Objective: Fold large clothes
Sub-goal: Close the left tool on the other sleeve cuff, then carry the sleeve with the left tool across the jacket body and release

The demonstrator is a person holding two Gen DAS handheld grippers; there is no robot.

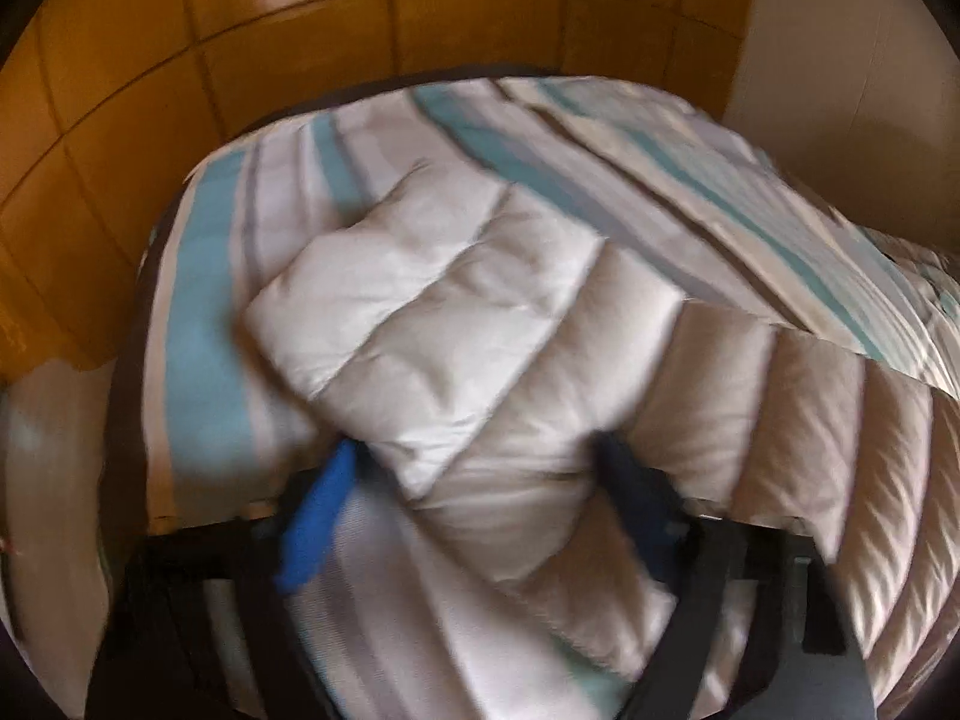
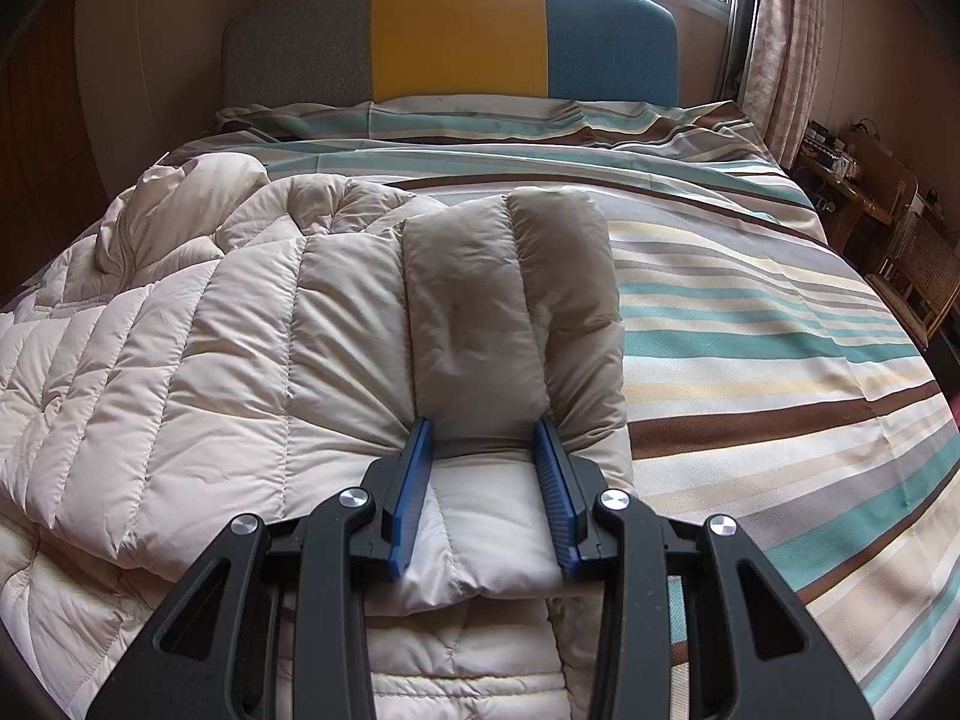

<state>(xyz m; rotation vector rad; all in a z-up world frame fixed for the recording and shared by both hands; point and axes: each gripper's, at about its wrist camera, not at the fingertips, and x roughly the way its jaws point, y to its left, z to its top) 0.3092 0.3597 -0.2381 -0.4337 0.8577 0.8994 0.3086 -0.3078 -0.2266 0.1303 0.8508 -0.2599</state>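
Observation:
A large cream quilted down coat [image 2: 198, 330] lies spread over the left half of a bed. My right gripper [image 2: 483, 423] is shut on a thick fold of it, and the padded end [image 2: 510, 300] stands up beyond the blue pads [image 2: 414, 480]. The left wrist view is blurred. There the coat [image 1: 420, 312] shows a folded-over corner. My left gripper [image 1: 477, 447] has puffy fabric filling the space between its fingers [image 1: 318, 516], and both seem to press into it.
The bed has a striped teal, brown and cream cover [image 2: 750, 312] and a grey, yellow and teal headboard [image 2: 456, 36]. A wooden chair [image 2: 912, 264] and desk stand right of the bed. Wooden cabinet doors [image 1: 240, 30] rise behind the bed in the left wrist view.

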